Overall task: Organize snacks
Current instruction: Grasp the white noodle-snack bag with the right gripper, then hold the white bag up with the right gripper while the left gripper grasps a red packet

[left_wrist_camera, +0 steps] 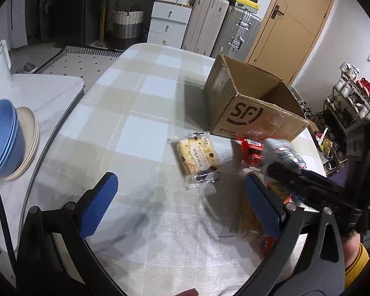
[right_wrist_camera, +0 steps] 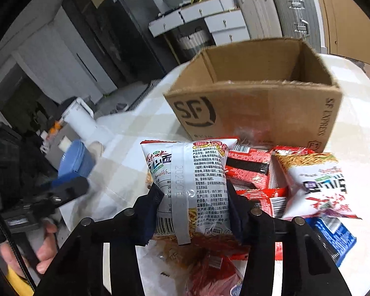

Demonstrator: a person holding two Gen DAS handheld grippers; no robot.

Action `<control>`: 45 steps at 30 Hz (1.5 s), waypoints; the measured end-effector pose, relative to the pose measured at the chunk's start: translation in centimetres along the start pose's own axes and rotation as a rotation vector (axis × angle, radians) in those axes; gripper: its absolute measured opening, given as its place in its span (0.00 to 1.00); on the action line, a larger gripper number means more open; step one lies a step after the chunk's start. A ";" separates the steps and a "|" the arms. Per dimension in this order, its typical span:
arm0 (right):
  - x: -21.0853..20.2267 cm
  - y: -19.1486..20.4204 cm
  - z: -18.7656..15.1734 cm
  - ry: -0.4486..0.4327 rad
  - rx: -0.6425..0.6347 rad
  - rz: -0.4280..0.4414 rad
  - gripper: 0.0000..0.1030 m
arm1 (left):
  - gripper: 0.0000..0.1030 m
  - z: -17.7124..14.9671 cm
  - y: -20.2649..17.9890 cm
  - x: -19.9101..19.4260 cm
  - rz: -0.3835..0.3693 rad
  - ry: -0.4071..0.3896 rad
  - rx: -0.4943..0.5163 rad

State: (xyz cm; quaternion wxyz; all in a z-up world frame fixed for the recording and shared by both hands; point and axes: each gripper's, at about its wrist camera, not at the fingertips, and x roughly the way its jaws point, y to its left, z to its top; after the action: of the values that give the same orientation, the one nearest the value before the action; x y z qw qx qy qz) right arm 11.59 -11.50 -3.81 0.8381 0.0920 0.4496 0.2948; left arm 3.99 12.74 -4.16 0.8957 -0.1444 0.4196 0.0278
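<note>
My right gripper (right_wrist_camera: pixel 192 204) is shut on a white and red noodle snack bag (right_wrist_camera: pixel 187 172) and holds it above the snack pile, short of the open SF cardboard box (right_wrist_camera: pixel 271 108). The bag also shows in the left wrist view (left_wrist_camera: pixel 281 155), blurred. My left gripper (left_wrist_camera: pixel 180 197) is open and empty above the checked tablecloth. A clear-wrapped biscuit pack (left_wrist_camera: pixel 197 159) lies just beyond its fingertips, in front of the box (left_wrist_camera: pixel 244 116). Red packs (right_wrist_camera: pixel 249 167), a second noodle bag (right_wrist_camera: pixel 315 185) and a blue pack (right_wrist_camera: pixel 333 234) lie under and right of the held bag.
Blue bowls on beige plates (left_wrist_camera: pixel 5 138) stand on a white marble side table (left_wrist_camera: pixel 49 93) at the left. Suitcases (left_wrist_camera: pixel 224 29) and white drawers (left_wrist_camera: pixel 170 22) stand behind the table. A shoe rack (left_wrist_camera: pixel 352 98) is at the right.
</note>
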 end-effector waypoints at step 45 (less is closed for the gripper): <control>-13.9 -10.9 -5.4 -0.188 0.274 -0.028 0.47 | 0.53 -8.7 -16.5 4.9 -0.086 0.119 0.263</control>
State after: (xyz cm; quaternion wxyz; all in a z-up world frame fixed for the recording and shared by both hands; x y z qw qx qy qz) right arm 5.83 -28.95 -1.75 0.8601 0.2263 0.4065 0.2091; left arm 3.54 -5.84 -9.25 0.8808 -0.0449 0.4653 -0.0747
